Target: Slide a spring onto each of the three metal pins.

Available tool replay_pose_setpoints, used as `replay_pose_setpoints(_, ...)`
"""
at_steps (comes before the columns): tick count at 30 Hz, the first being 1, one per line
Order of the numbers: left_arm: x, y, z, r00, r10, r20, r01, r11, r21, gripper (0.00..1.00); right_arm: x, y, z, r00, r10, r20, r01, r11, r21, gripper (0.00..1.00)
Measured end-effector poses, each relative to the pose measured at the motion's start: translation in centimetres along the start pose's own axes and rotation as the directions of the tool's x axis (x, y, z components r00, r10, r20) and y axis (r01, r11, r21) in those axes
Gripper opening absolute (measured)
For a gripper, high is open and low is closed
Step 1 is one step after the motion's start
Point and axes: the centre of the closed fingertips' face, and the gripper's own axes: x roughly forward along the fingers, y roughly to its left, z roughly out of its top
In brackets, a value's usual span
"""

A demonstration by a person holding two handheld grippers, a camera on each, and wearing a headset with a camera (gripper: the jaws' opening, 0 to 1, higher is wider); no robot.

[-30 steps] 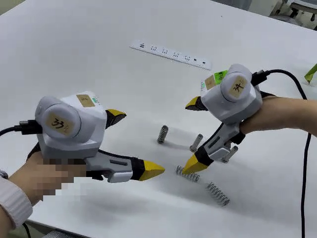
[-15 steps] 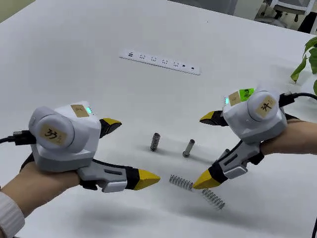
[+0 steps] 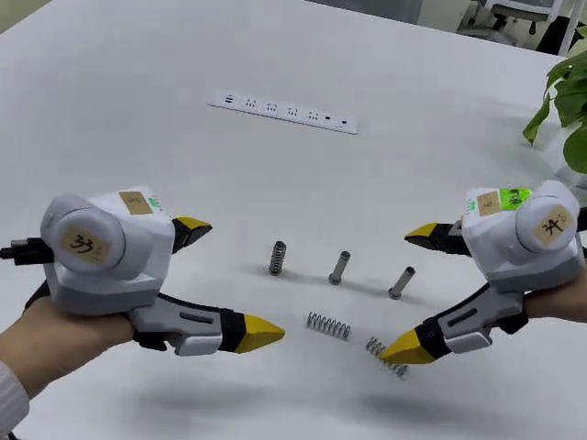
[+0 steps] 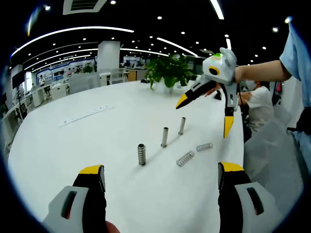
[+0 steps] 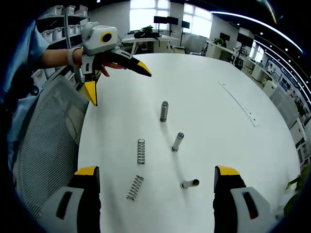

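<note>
Table [image 3: 138, 110]: white, wide, with a power strip [image 3: 282, 111] lying flat at the far side and a plant [image 3: 559, 101] at the right edge. Left hand-held gripper [image 3: 231, 278] hovers above the table to the left of the work, jaws spread wide, nothing between them, touching nothing. Right hand-held gripper [image 3: 413, 290] is likewise spread wide and empty. A second ago it sat in over the pins with its lower yellow tip right by a loose spring; it now stands further right, clear of the middle pin, with its lower tip just beside the other loose spring. I cannot tell whether the tip touches it. Its own view shows both loose springs and both bare pins lying ahead between the jaws, none gripped. First pin [image 3: 277, 258], leftmost of the row, carries the fitted spring [image 3: 276, 260] around its shaft, as it did a second ago. Middle pin [image 3: 339, 267] and third pin [image 3: 401, 281] are bare; they look upright in the left gripper view. Nearer loose spring [image 3: 328, 325] lies flat on the table in front of the middle pin; farther loose spring [image 3: 385, 357] lies flat to its right, near the third pin. Judgement: the pull-back took no spring with it, so the count holds at one of three. Next move needs a jaw closure on one loose spring.
</note>
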Motion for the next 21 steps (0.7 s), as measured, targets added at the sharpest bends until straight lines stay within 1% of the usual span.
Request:
replay_pose_setpoints(1,0.0,-0.1,-0.1,1.0,-0.005,-0.002,0.005,1.0,-0.004,0.99,-0.1,0.0,-0.1,0.9999,-0.01,0.012,0.01,1.0,0.013,0.99)
replay_pose_setpoints(7,0.0,-0.2,-0.2,0.9999,-0.011,-0.006,0.011,1.0,-0.02,1.0,-0.8,0.3,-1.0,0.9984,-0.045,0.034,0.043,0.997,0.062,0.99)
replay_pose_setpoints(9,-0.1,-0.3,-0.3,0.9999,-0.01,-0.013,0.01,1.0,-0.017,1.0,-1.0,0.3,-1.3,0.9973,-0.058,0.045,0.054,0.995,0.088,0.99)
replay_pose_setpoints(11,-0.1,-0.4,-0.4,0.9997,-0.015,-0.017,0.015,1.0,-0.021,1.0,-1.4,0.3,-1.6,0.9949,-0.082,0.059,0.075,0.991,0.112,0.99)
replay_pose_setpoints(15,-0.1,-0.5,-0.5,0.9996,-0.021,-0.017,0.02,0.999,-0.029,1.0,-1.9,0.4,-2.4,0.9927,-0.101,0.065,0.091,0.986,0.142,0.99)
replay_pose_setpoints(21,-0.1,-1.0,-1.1,0.9984,-0.036,-0.044,0.036,0.999,-0.012,1.0,-2.6,1.0,-3.8,0.9887,-0.134,0.068,0.119,0.976,0.183,0.99)
